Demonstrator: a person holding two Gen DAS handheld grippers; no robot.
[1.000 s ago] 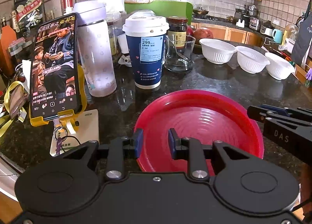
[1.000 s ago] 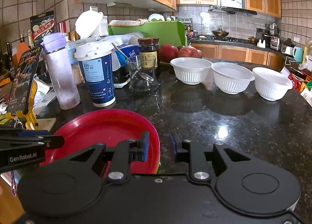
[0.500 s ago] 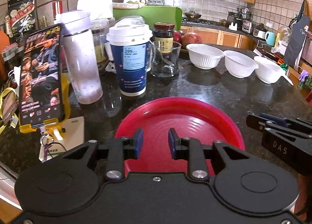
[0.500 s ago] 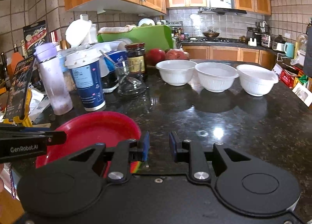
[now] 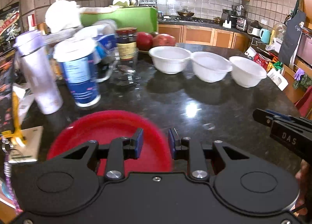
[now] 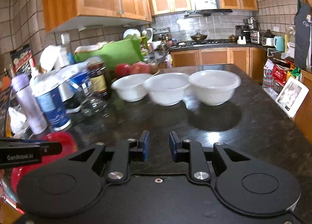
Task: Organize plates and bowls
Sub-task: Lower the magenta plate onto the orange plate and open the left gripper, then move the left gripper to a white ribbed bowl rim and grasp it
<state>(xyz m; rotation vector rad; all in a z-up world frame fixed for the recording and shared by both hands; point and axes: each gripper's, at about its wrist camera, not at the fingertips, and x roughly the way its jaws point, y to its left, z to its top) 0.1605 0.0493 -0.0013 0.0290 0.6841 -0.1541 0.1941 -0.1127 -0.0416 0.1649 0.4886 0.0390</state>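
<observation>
Red and round, the plastic plate (image 5: 109, 138) lies flat on the dark polished stone bench (image 5: 195, 107), near its front edge, and just under the left tool (image 5: 155, 143). This tool hangs above the plate's right rim with its jaws apart, and it grasps nothing. The right tool (image 6: 159, 146) is also released and empty; it points over bare bench toward three white ribbed plastic bowls (image 6: 167, 89), which stand in a row farther back, with rims touching or almost touching.

I judge that the bowls are the next goal, probably to be stacked. The risk is in their lightness: a thin plastic bowl can slide or tip on such a smooth surface if one finger pushes the rim before the other closes. Because the bowls stand so close, a wide approach could also knock the neighbour. On the left, a tall blue paper cup with white lid (image 5: 78, 75) and a pale lilac bottle (image 5: 39, 79) stand near the plate, so a careless sweep there may overturn them.
</observation>
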